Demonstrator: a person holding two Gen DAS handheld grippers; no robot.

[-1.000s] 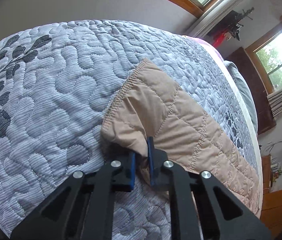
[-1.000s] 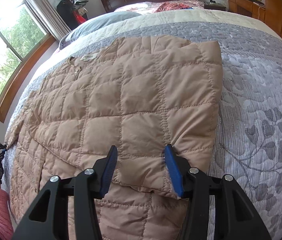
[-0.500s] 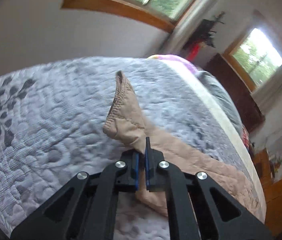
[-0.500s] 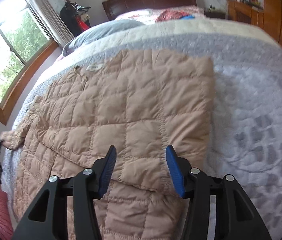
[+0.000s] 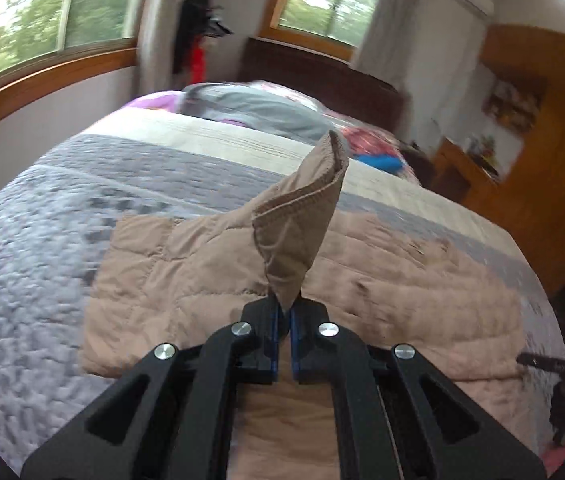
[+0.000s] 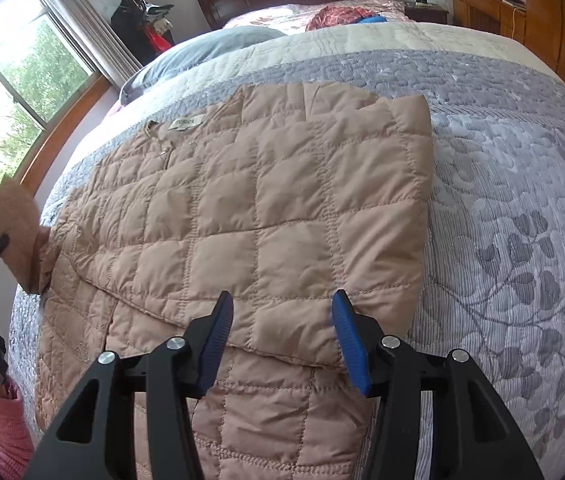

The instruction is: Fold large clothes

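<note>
Pinching the cuff (image 5: 302, 216), left fingers (image 5: 271, 332) lifted it; right fingers (image 6: 218, 328) stay apart.

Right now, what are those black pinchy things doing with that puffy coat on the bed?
A person is folding a tan quilted jacket on the grey quilted bedspread, using a handheld gripper in each hand. The left gripper is pinched shut on the sleeve cuff, which is lifted off the bed. The right gripper has its jaws apart at the folded jacket's near edge, not squeezing it. One side is already folded over.
</note>
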